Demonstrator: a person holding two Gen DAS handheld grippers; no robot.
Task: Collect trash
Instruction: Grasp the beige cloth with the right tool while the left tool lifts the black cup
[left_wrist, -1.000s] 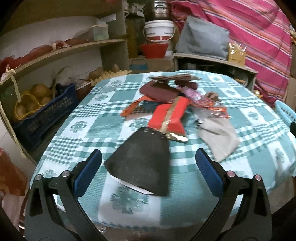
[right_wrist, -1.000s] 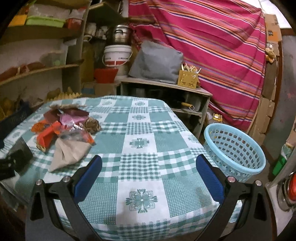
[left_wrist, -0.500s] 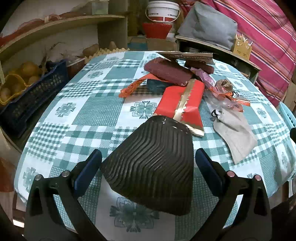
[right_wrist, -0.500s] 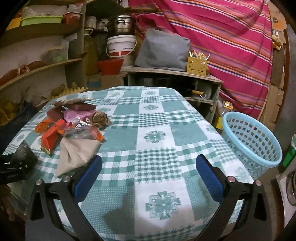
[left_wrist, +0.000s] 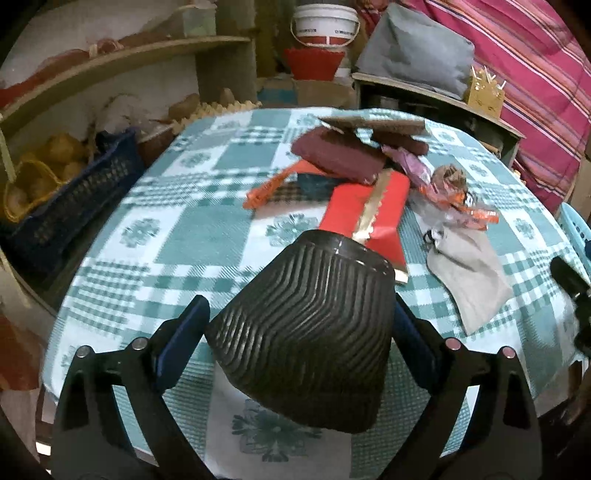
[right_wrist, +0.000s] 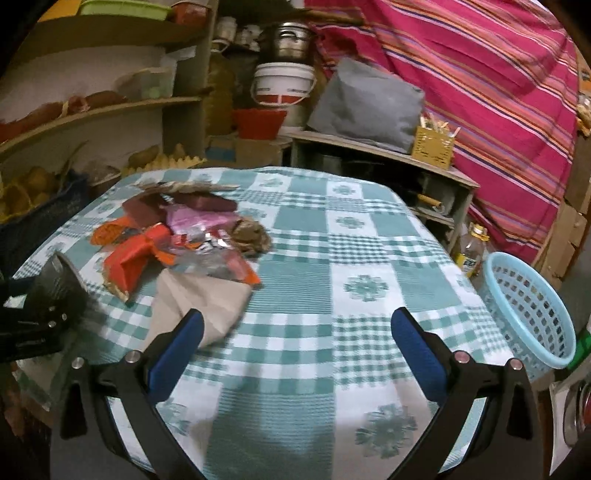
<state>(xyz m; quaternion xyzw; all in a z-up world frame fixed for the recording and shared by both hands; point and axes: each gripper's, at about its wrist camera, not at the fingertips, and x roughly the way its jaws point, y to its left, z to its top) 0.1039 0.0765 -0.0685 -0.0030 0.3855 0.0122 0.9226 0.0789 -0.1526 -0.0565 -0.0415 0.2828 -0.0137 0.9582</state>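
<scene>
The left gripper is closing its wide jaws around a black ribbed paper cup, while the right gripper hangs wide and empty above the checked tablecloth.

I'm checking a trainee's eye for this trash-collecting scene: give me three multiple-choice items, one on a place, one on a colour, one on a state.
1. Where is the light blue plastic mesh basket?
A. on the checked tablecloth
B. off the table's right edge, lower down
C. on the wooden shelf

2. What colour is the ribbed paper cup between the left gripper's fingers?
A. black
B. white
C. red

3. What is between the right gripper's fingers?
A. the beige paper bag
B. the red wrapper
C. nothing

Answers: 1 B, it sits beyond and below the teal checked tablecloth. 2 A, its ribbed wall is black. 3 C, the jaws stand wide over bare cloth.
</scene>
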